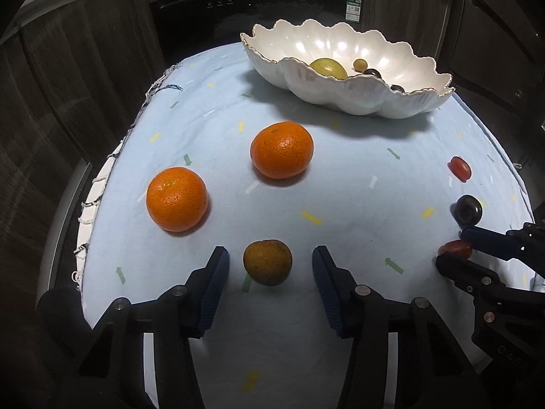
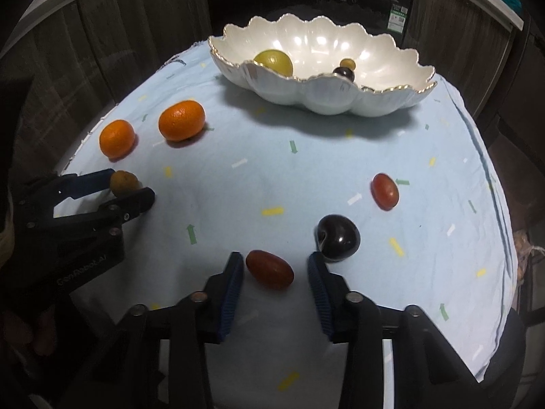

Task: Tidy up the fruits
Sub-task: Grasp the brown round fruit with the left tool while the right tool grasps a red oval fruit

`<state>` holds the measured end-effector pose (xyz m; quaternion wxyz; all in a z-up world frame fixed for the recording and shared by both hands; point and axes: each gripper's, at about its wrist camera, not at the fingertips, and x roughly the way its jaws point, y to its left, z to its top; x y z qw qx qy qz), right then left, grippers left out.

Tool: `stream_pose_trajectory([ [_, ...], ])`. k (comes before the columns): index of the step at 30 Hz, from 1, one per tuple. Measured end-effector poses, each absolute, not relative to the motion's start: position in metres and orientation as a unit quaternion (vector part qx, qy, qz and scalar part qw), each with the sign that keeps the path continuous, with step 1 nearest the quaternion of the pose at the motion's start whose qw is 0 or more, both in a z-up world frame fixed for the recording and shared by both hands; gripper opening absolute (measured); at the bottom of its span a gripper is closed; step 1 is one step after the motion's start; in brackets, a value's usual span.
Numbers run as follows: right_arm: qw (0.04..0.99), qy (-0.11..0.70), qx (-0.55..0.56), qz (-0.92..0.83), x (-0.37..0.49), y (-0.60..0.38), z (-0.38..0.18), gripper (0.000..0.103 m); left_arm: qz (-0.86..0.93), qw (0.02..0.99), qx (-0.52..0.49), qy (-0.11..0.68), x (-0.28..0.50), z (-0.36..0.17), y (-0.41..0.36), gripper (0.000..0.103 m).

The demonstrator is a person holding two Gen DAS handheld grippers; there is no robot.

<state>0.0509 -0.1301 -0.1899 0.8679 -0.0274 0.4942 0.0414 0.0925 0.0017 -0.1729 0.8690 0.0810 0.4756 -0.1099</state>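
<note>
My left gripper (image 1: 270, 260) is open with a small brownish-orange fruit (image 1: 267, 262) lying between its fingers on the cloth; it also shows in the right wrist view (image 2: 124, 182). My right gripper (image 2: 276, 269) is open around a red oval fruit (image 2: 269, 269), seen too in the left wrist view (image 1: 455, 248). Two oranges (image 1: 177, 198) (image 1: 281, 150) lie beyond the left gripper. A dark plum (image 2: 338, 237) and a second red fruit (image 2: 385, 191) lie by the right gripper. The white scalloped bowl (image 2: 385, 102) holds a yellow fruit (image 2: 273, 62) and small dark fruits (image 2: 344, 72).
The light blue patterned cloth (image 2: 259, 184) covers the round table. A dark appliance (image 2: 306, 3) and wood-grain cabinets stand behind the bowl. The table's edge runs close on the left (image 1: 92, 211) and right (image 2: 504, 225).
</note>
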Motion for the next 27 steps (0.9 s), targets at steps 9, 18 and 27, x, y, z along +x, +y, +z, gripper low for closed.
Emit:
stream_pose_trajectory([
  [9,0.868,0.493,-0.030,0.047,0.050,-0.129,-0.189,0.027,-0.117,0.868,0.073,0.477,0.092,-0.172,0.003,0.031],
  [18,0.877,0.478,-0.032,0.043,0.050,-0.128,-0.178,0.027,-0.119,0.870,0.073,0.473,0.091,-0.168,0.002,0.027],
  [27,0.889,0.455,-0.033,0.036,0.055,-0.131,-0.160,0.027,-0.126,0.872,0.069,0.468,0.092,-0.157,0.001,0.027],
])
